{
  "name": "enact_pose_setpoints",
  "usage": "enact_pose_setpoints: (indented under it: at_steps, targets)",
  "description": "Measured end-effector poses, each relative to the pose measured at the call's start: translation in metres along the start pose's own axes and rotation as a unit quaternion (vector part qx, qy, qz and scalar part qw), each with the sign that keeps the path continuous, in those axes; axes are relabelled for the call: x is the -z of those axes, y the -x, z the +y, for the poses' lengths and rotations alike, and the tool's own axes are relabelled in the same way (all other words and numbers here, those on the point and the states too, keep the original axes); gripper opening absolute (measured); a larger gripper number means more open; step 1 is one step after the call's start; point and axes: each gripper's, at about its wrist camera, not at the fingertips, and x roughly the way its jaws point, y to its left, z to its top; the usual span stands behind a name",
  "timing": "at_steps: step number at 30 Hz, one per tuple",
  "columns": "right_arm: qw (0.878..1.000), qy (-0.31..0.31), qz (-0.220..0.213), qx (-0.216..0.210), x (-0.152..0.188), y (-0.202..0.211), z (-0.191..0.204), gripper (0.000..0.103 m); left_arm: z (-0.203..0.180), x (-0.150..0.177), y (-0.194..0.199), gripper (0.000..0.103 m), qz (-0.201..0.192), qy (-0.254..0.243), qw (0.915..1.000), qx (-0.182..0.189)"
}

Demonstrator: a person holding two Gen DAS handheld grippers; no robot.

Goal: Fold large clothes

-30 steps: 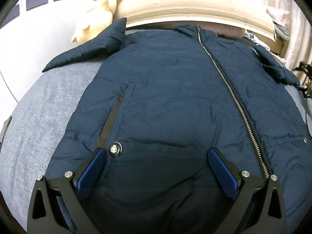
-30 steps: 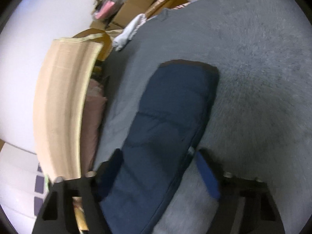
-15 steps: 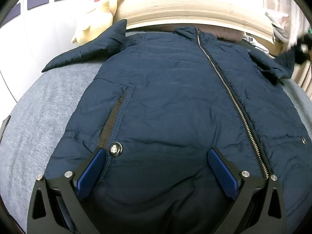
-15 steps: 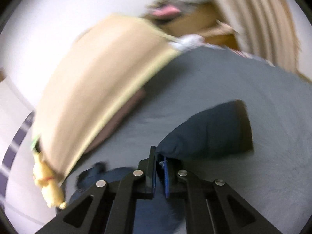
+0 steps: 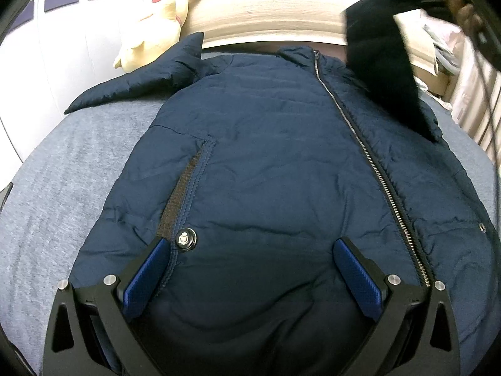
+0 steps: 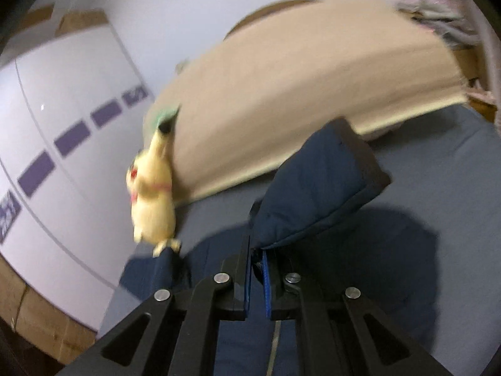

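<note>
Since the earlier frames, your right gripper clamped shut on the jacket's right sleeve and swung it up off the bed; your left gripper did not shift. Nearest you, its jaws stood wide and empty over the hem of the navy jacket, which lay flat, zipper running away toward the headboard. The raised sleeve hung beyond, right of that zipper line, so I judged the fold had to cross leftward; the plush toy sat farthest, left.
</note>
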Motion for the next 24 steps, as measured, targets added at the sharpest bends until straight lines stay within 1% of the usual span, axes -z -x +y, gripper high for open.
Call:
enact_pose_setpoints:
  at_steps: [1, 4, 6, 8, 9, 10, 11, 12, 15, 16, 19, 21, 23, 24]
  targets:
    - [1.000, 0.006, 0.009, 0.001, 0.013, -0.006, 0.007, 0.007, 0.000, 0.000, 0.000, 0.103, 0.000, 0.001, 1.0000, 0.001]
    - [0.998, 0.027, 0.048, 0.008, 0.042, -0.048, 0.029, 0.007, 0.001, 0.000, 0.000, 0.103, -0.001, 0.002, 1.0000, 0.003]
    - [0.997, 0.036, 0.067, 0.020, 0.068, -0.062, 0.035, 0.007, 0.001, 0.000, -0.001, 0.103, -0.001, 0.002, 1.0000, 0.004]
    - [0.995, 0.045, 0.090, 0.025, 0.082, -0.081, 0.040, 0.007, 0.000, 0.000, -0.001, 0.103, -0.002, 0.003, 1.0000, 0.004]
    - [0.993, 0.052, 0.101, 0.031, 0.089, -0.088, 0.040, 0.015, 0.000, 0.000, -0.001, 0.103, -0.002, 0.003, 1.0000, 0.004]
    - [0.990, 0.064, 0.119, 0.042, 0.095, -0.097, 0.042, 0.046, 0.000, -0.001, -0.001, 0.103, -0.002, 0.003, 1.0000, 0.004]
    - [0.988, 0.069, 0.132, 0.045, 0.099, -0.099, 0.041, 0.071, 0.000, -0.001, -0.001, 0.103, -0.002, 0.003, 1.0000, 0.004]
    - [0.986, 0.072, 0.145, 0.042, 0.103, -0.102, 0.041, 0.101, 0.000, -0.001, -0.001, 0.103, -0.002, 0.003, 1.0000, 0.004]
    - [0.987, 0.078, 0.139, 0.014, 0.109, -0.078, 0.037, 0.101, 0.000, -0.001, -0.001, 0.103, -0.001, 0.003, 1.0000, 0.003]
    - [0.988, 0.073, 0.135, 0.007, 0.108, -0.072, 0.034, 0.101, 0.000, -0.001, -0.001, 0.103, -0.001, 0.002, 1.0000, 0.003]
    - [0.993, 0.042, 0.107, -0.025, 0.095, -0.041, 0.018, 0.101, 0.000, -0.003, -0.001, 0.103, 0.008, 0.002, 1.0000, 0.002]
    - [0.996, 0.016, 0.077, -0.029, 0.089, -0.015, -0.005, 0.101, -0.001, -0.008, 0.001, 0.103, 0.023, 0.000, 0.9997, 0.000]
    - [0.998, -0.015, 0.059, -0.020, 0.087, -0.003, -0.032, 0.101, 0.001, -0.017, 0.007, 0.103, 0.039, 0.006, 0.9992, 0.005]
    - [0.998, -0.036, 0.055, -0.014, 0.088, 0.002, -0.051, 0.101, 0.003, -0.022, 0.011, 0.103, 0.038, 0.011, 0.9992, 0.007]
